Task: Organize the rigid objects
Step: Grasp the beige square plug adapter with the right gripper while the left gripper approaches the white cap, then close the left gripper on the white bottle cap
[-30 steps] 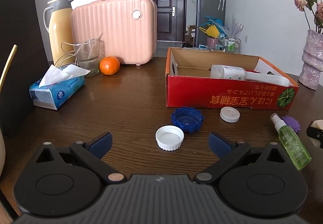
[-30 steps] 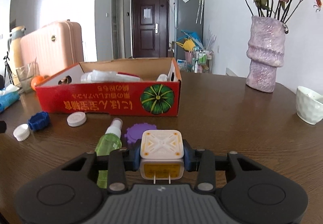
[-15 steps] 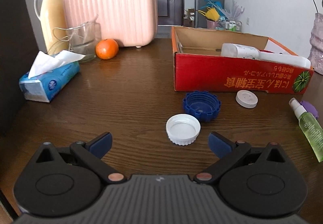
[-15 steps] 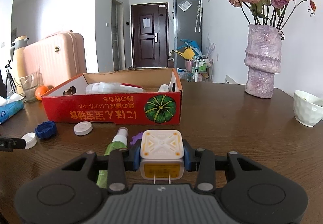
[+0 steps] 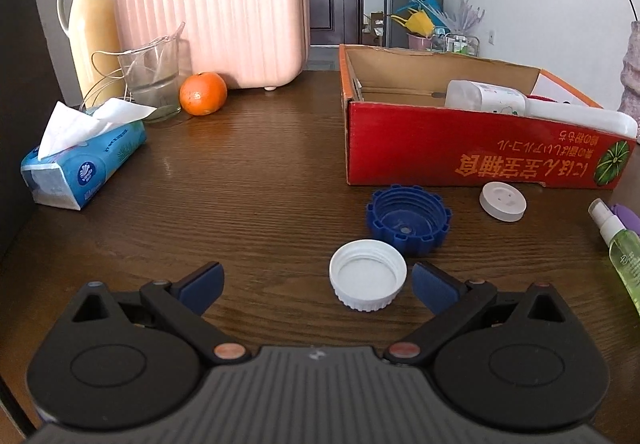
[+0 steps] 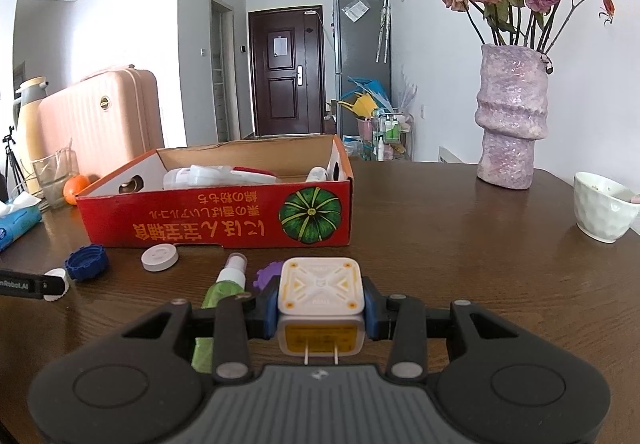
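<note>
My left gripper (image 5: 316, 282) stands open low over the table, and a white cap (image 5: 368, 274) lies between its fingers, close to the right one. Just beyond the cap sits a blue cap (image 5: 408, 219), and a white round lid (image 5: 503, 201) rests near the red cardboard box (image 5: 472, 159). My right gripper (image 6: 321, 303) is shut on a white square charger (image 6: 321, 294), its prongs toward the camera, held above the table. Under it lie a green spray bottle (image 6: 224, 284) and a purple cap (image 6: 266, 274). The box (image 6: 216, 222) holds white bottles.
A tissue pack (image 5: 84, 159), a glass jug (image 5: 150, 83), an orange (image 5: 203, 93), a thermos (image 5: 94, 27) and a pink case (image 5: 212, 11) stand at the back left. A purple vase (image 6: 510, 115) and a white cup (image 6: 604, 211) stand at the right.
My left gripper has moved forward and down, so the white cap now lies between its fingers. The right gripper has risen slightly with the charger still held.
</note>
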Available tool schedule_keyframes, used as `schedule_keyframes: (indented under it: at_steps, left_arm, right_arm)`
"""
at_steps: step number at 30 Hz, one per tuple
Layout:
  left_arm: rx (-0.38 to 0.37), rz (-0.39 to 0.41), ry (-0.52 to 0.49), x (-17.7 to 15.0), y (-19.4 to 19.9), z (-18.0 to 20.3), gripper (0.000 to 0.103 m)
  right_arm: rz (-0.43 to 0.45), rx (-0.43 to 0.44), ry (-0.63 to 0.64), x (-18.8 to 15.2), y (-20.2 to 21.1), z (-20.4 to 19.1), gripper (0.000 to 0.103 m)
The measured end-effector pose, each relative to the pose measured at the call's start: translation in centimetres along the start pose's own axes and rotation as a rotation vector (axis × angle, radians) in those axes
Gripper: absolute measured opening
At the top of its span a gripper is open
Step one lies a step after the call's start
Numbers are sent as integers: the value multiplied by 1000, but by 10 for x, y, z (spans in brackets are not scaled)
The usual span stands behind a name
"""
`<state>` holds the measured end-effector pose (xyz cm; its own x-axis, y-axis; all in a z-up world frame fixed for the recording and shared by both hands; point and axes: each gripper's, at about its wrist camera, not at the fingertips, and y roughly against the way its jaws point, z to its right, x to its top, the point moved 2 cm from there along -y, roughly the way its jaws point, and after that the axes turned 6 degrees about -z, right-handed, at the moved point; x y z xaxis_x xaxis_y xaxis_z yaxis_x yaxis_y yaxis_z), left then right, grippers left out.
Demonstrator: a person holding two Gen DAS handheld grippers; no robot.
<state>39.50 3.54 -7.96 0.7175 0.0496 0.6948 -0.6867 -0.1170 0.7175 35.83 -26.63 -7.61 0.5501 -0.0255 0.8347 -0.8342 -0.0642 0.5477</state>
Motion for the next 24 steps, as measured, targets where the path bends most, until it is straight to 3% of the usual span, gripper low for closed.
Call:
schedule_keyframes:
  at_steps: [5,7,9,13,16,24]
  left_arm:
    - [-10,-7,-11,1,-3,2,98]
    - [-15,-8,-18,1,-5,3,91]
    - [-33,-11,-25,1,-5,4,78]
    - [-78,2,-40,0,-1,7,42]
    - [-108,4,-32,-1,4,7,41]
    - [-85,46,-15,-1,14,5,41]
  right_arm:
    - [2,-2,-5,0,0,-1,38]
    - [2,-2,-5,-1,0,-2,38]
    - [3,-3,-6,-1,1,-2,38]
    - [7,0,-5,0,1,-4,38]
    - [14,6,-5,-1,4,-7,38]
    - [27,17,-6,-1,8,-12,38]
